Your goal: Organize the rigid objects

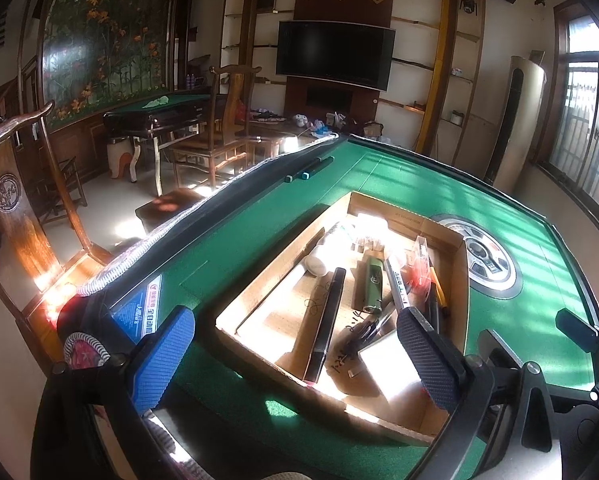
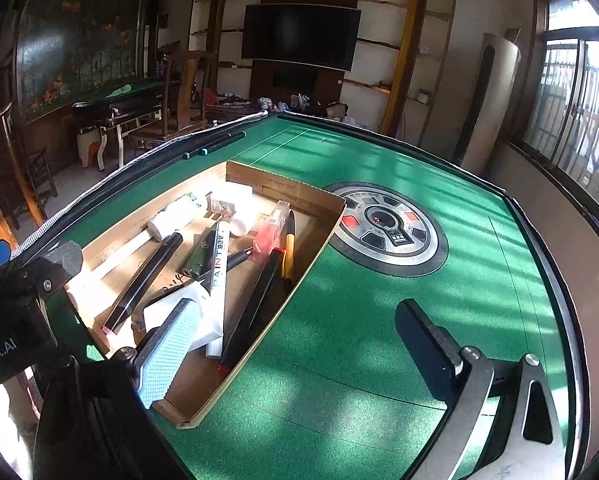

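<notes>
A shallow cardboard box (image 1: 383,205) (image 2: 323,232) lies on the green mahjong table (image 1: 531,320) (image 2: 359,320). In it are a long black stick (image 1: 327,320) (image 2: 147,280), a green lighter (image 1: 373,286) (image 2: 199,254), a white paint marker (image 1: 395,284) (image 2: 219,276), a white bottle (image 1: 319,262) (image 2: 167,222), a clear red case (image 2: 271,232) and pens. My left gripper (image 1: 295,356) is open and empty, above the box's near end. My right gripper (image 2: 295,344) is open and empty, over the box's right wall and the table felt.
The table's round control hub (image 1: 487,258) (image 2: 387,228) sits just right of the box. Two dark sticks (image 1: 311,168) (image 2: 215,144) lie along the far left rail. Wooden chairs (image 1: 23,200) stand left of the table. A second green table (image 1: 159,108) stands behind.
</notes>
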`<state>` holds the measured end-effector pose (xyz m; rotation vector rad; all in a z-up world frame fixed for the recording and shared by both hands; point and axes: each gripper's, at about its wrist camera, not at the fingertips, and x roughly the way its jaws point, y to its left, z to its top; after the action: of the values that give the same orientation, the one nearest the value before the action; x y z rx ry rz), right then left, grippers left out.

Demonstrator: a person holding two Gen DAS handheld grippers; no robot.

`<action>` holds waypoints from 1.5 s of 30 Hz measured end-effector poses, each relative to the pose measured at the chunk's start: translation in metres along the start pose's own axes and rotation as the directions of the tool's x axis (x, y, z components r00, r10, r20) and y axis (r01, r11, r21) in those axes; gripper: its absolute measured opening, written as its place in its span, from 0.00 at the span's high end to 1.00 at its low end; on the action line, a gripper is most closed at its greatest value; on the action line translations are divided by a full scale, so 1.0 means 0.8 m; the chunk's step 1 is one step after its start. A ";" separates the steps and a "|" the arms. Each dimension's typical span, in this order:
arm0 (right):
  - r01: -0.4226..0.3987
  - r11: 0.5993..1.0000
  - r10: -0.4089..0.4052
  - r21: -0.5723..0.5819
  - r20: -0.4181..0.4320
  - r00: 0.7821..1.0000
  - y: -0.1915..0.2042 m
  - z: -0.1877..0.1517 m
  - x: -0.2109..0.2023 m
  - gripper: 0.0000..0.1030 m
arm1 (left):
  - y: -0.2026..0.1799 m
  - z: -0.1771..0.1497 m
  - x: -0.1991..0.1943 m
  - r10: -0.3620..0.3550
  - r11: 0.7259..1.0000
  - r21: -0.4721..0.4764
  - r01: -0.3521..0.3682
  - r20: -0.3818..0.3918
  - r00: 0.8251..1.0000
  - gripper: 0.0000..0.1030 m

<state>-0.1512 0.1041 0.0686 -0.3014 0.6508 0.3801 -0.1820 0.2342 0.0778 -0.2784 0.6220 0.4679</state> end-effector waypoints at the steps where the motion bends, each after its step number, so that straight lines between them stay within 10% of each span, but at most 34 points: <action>1: -0.002 1.000 0.002 0.001 0.000 1.000 0.000 0.002 0.001 0.05 | 0.001 0.000 0.002 -0.001 1.000 -0.003 0.001 -0.004 1.000 0.01; 45: -0.079 0.996 0.078 -0.042 -0.030 0.997 0.036 -0.005 0.017 0.05 | 0.007 0.004 0.016 0.029 0.999 -0.023 -0.030 -0.041 0.999 0.01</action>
<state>-0.1559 0.1313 0.0529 -0.3240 0.6845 0.4661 -0.1742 0.2444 0.0718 -0.3021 0.6611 0.4996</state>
